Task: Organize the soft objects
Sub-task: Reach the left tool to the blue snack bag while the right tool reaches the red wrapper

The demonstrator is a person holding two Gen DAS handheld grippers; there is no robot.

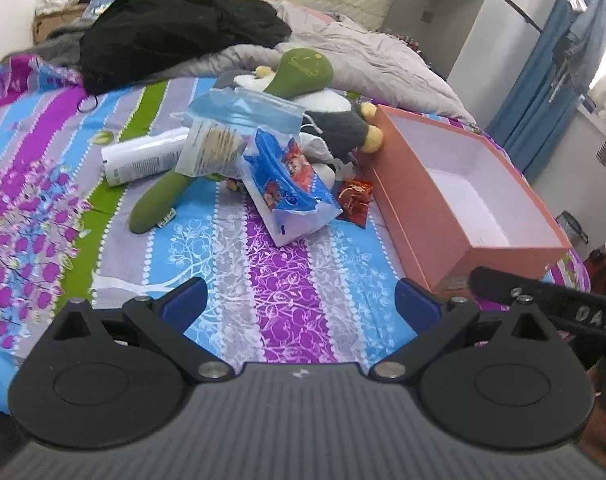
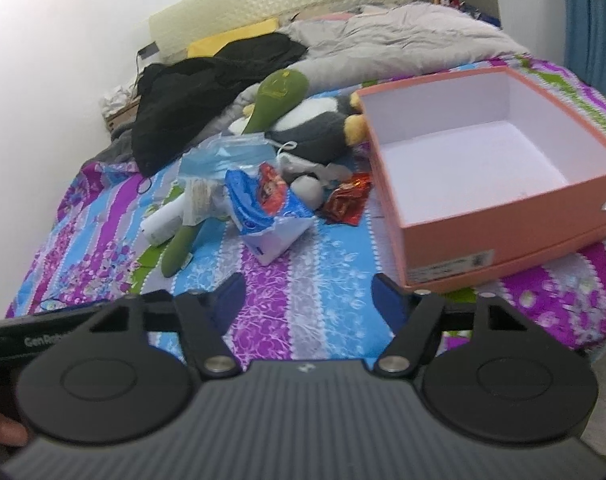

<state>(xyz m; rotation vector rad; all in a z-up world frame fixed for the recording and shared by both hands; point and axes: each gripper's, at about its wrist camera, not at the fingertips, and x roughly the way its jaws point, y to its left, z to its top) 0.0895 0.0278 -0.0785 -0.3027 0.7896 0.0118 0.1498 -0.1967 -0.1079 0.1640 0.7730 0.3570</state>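
A heap of soft things lies mid-bed: a long green plush (image 1: 159,196) (image 2: 281,92), a grey-and-white penguin plush (image 1: 339,120) (image 2: 315,128), a bag of blue face masks (image 1: 247,108) (image 2: 223,156) and a blue-and-white tissue pack (image 1: 291,188) (image 2: 267,216). To the right of the heap stands an open orange box (image 1: 407,204) (image 2: 463,232), white inside with nothing in it. My left gripper (image 1: 301,300) hangs open over the bedspread in front of the heap. My right gripper (image 2: 307,296) is also open, nothing between its blue pads, near the box's front corner.
A white tube (image 1: 143,160) (image 2: 163,220) and a red snack wrapper (image 1: 355,200) (image 2: 347,200) lie in the heap. Black clothes (image 1: 163,36) (image 2: 191,108) and a grey duvet (image 1: 363,52) (image 2: 403,40) cover the far end. A wall and blue curtain (image 1: 543,72) bound the right.
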